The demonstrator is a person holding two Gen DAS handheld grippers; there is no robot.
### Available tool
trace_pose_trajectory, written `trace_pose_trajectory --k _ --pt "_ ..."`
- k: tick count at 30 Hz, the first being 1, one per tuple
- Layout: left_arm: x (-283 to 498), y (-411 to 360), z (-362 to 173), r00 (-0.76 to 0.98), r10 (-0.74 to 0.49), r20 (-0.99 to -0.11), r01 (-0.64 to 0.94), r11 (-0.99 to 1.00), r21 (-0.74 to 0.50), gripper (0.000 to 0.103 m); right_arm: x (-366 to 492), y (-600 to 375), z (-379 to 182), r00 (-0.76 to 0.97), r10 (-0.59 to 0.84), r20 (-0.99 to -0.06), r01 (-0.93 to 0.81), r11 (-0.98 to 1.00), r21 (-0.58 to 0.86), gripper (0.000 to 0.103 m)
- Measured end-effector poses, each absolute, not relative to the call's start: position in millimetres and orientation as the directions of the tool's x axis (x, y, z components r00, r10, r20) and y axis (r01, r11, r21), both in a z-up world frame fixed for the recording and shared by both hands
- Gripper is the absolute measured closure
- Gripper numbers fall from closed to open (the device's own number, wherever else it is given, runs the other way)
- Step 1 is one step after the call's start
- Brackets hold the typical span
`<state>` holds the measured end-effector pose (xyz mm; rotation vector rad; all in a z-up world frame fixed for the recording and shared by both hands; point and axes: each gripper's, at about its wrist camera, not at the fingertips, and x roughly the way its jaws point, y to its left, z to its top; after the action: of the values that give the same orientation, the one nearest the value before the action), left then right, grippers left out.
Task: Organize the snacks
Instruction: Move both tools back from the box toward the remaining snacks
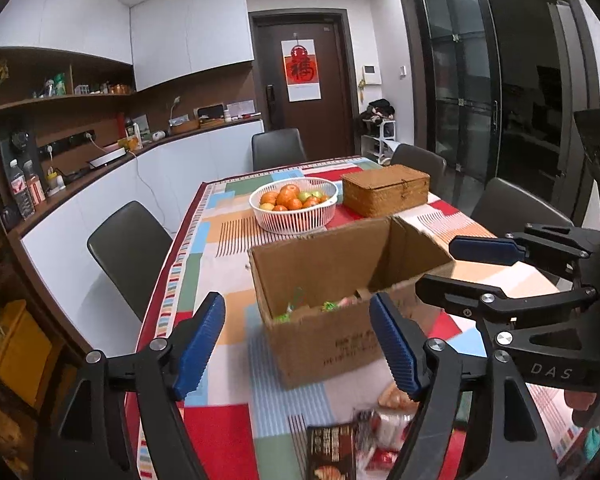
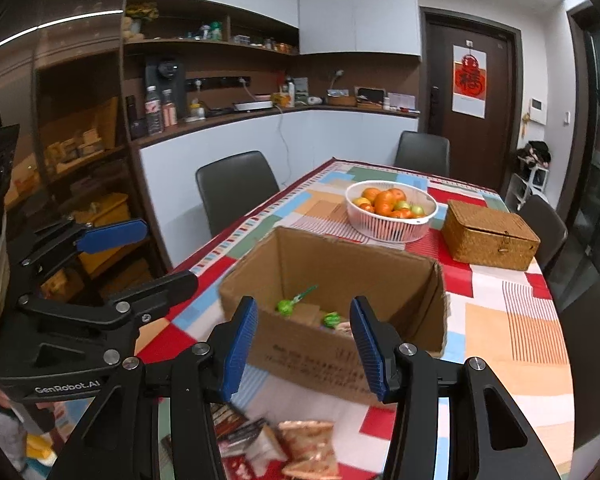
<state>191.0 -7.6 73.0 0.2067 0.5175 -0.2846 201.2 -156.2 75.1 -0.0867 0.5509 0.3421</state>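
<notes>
**Overhead, two empty grippers frame a half-filled snack carton**

Both handheld tools hang above a patchwork tablecloth (image 1: 228, 248), jaws spread wide and gripping nothing. Seen from its own camera, the left gripper (image 1: 296, 344) brackets the near wall of an open cardboard box (image 1: 332, 280), its ribbed blue pads (image 1: 198, 344) well apart. The right gripper (image 2: 304, 348) does the same from the other side, its blue pads (image 2: 240, 348) parted just as widely over the carton's printed face. Each tool also appears in the other's view: the right one at 3 o'clock from the left camera, the left one at 9 o'clock from the right camera.

Inside the box lie green-wrapped lollipops (image 2: 286, 306) and a pale packet, only partly visible. More snack packets (image 2: 300, 448) sit loose on the cloth at 6 o'clock, below the fingers: a crinkled orange-brown bag (image 2: 312, 446) and a dark printed pack (image 1: 330, 452), blurred in both views.

Beyond the carton, at 12 o'clock, stands a white slatted basket (image 1: 294, 208) of oranges and green fruit, with a closed woven lidded case (image 1: 386, 190) just beside it. Dark chairs (image 1: 128, 248) ring the table.
</notes>
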Motion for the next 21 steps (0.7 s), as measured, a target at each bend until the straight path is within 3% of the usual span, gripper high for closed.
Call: trace_pose_trajectory --k 11,21 --pt "154 0 35 0.787 -0.179 -0.591 0.335 0.928 0.164 0.025 167 -143 42 0.748 0.311 -0.586 -0.384 0.923 0.001 0.054" --pt "142 8 -15 0.683 -0.184 -0.707 0.345 0.934 0.09 0.025 154 -135 -4 0.645 0.32 -0.694 -0.418 0.908 0.03 0.054"
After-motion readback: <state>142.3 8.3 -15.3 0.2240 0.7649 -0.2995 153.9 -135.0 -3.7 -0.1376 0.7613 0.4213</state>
